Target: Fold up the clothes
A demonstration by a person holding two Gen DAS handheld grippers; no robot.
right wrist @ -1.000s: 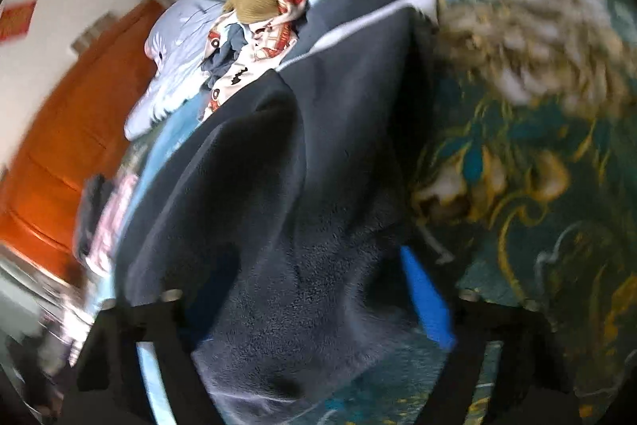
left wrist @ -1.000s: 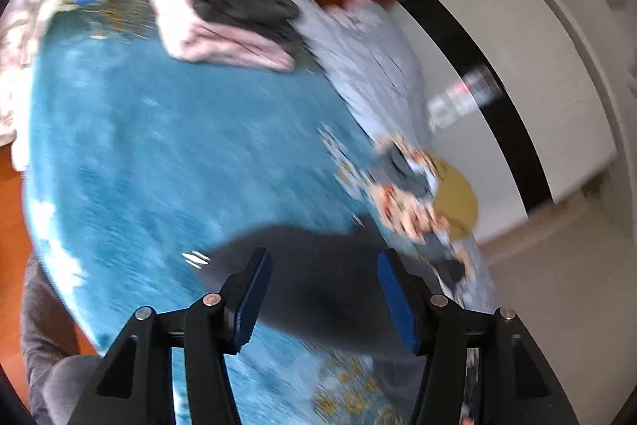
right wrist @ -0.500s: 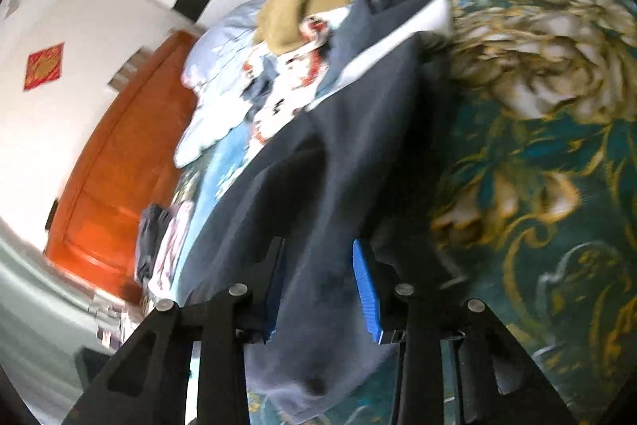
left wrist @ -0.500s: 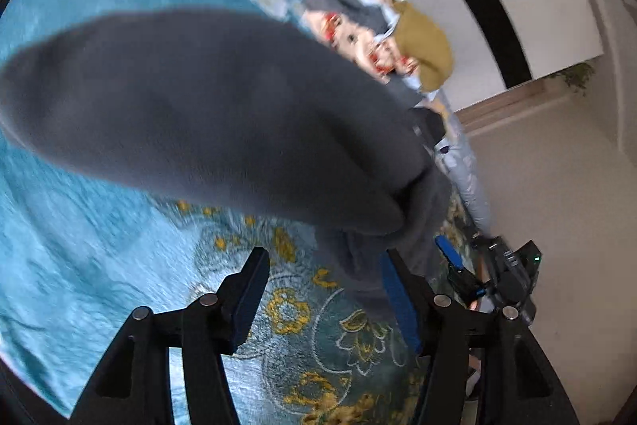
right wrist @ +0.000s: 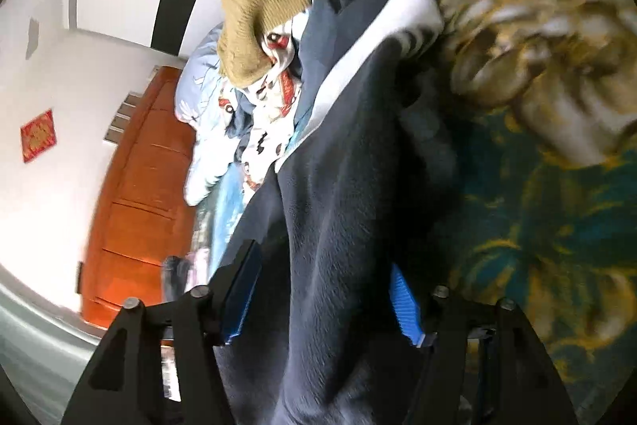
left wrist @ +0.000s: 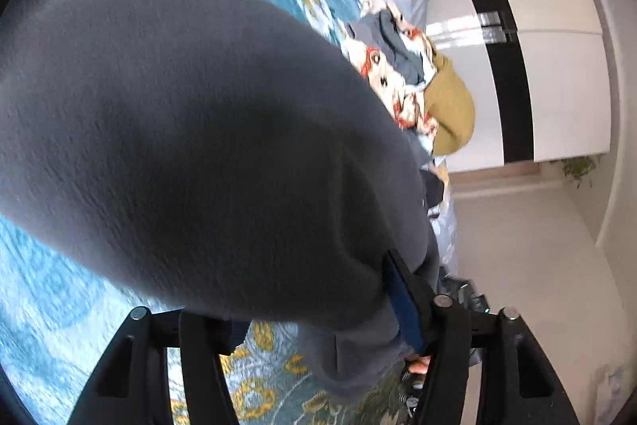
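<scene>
Across the teal floral bedspread [left wrist: 47,309] a dark grey fleece garment [left wrist: 191,130] hangs lifted, filling most of the left wrist view. The left gripper [left wrist: 318,317] has its fingers set wide; its right blue pad [left wrist: 404,301] lies against the fleece, while the other finger is hidden under the cloth, so whether it grips cannot be told. A second ago this same gripper hovered over the bare bedspread with the garment lying flat ahead of it; half a second ago the cloth was already raised and farther off, and it now crowds close to the lens.

From the right wrist camera, the fleece [right wrist: 342,226] runs as a long band from between the fingers up toward a heap of unfolded clothes [right wrist: 270,94] near the bed's far edge, its long axis pointing away from the camera. The right gripper [right wrist: 318,299] stands fairly wide, wider than half a second ago, with cloth passing between its blue pads [right wrist: 404,305]; a firm pinch cannot be confirmed. A mustard knitted item [right wrist: 262,18] tops the heap, beside a white cartoon-print garment [right wrist: 262,134]. No containers appear. An orange wooden door [right wrist: 139,194] stands beyond.
</scene>
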